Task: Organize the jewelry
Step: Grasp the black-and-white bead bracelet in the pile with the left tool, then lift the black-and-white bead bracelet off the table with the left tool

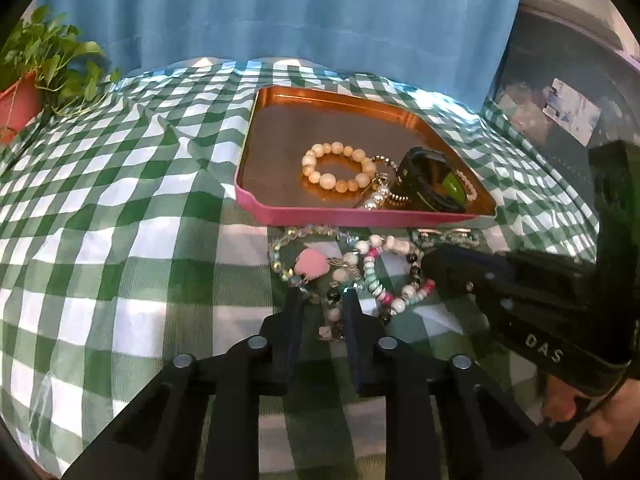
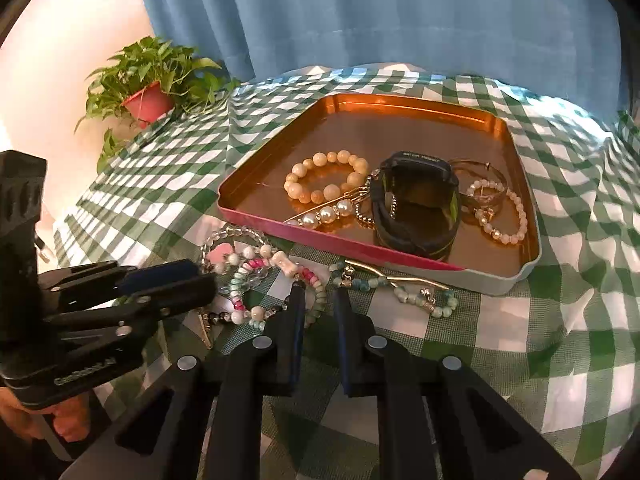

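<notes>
Both grippers, left gripper (image 1: 322, 300) and right gripper (image 2: 318, 294), are pinched onto the tangled bead bracelets (image 1: 372, 268) at centre frame, pink-rimmed tray (image 2: 348, 246) just behind, potted plant (image 2: 148, 80) upper left.

cloth: green-and-white checked tablecloth (image 1: 120, 208), wrinkled, covering the counter across the middle and lower frame in both views
curtain: blue curtain (image 2: 360, 16), hanging in folds across the top of the frame behind the counter
plant: leafy green potted plant (image 2: 148, 76) in a red pot, upper left of the frame, standing on the cloth's far corner
wall: pale wall (image 2: 60, 80), far left in the right wrist view
dark object: blurred, upper right in the left wrist view (image 1: 568, 92), with a pale label; cannot tell what it is
</notes>
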A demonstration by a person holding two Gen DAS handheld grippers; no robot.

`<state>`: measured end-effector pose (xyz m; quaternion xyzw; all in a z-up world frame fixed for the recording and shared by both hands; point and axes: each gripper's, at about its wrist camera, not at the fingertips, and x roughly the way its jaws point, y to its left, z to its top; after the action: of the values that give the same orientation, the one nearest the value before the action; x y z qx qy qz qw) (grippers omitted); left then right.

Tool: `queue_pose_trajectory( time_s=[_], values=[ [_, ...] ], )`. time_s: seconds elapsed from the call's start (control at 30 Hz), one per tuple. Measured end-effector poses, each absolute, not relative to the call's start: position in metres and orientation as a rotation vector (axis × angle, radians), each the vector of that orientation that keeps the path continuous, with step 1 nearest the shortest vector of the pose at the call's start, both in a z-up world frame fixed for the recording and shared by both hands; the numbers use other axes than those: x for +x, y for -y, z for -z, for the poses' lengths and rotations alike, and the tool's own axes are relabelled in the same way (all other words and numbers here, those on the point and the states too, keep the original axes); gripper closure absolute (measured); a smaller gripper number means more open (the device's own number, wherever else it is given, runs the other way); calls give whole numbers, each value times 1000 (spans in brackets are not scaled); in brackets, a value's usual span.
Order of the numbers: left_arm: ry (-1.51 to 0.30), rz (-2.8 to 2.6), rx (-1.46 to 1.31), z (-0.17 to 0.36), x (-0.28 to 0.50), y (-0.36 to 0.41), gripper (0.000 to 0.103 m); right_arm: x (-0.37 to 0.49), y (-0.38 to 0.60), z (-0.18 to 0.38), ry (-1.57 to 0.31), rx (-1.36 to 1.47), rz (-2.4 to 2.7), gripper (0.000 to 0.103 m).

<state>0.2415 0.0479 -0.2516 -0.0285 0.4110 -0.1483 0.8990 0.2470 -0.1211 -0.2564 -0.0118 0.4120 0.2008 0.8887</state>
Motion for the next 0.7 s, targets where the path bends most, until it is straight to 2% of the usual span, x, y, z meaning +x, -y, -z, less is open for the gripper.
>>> queue_pose_trajectory(
  time_s=[0.07,0.13,0.33,0.5,0.6,0.7],
  values=[
    [-846,296,-47,252,240,-46,88,246,115,257,-842,-68,-406,91],
    [-855,302,-77,251,239,-49,93,244,113,256,-835,-85,-407,97],
    [-865,259,-134,250,211,-68,93,221,122,254,-838,-118,-377,99],
    [-871,252,-163,251,195,-81,93,187,156,252,-855,-42,-314,100],
    [-872,254,-177,252,197,-80,90,187,164,253,-858,-6,-324,99],
    [-862,270,-183,252,199,-76,77,191,161,255,-858,-6,-323,94]
  ],
)
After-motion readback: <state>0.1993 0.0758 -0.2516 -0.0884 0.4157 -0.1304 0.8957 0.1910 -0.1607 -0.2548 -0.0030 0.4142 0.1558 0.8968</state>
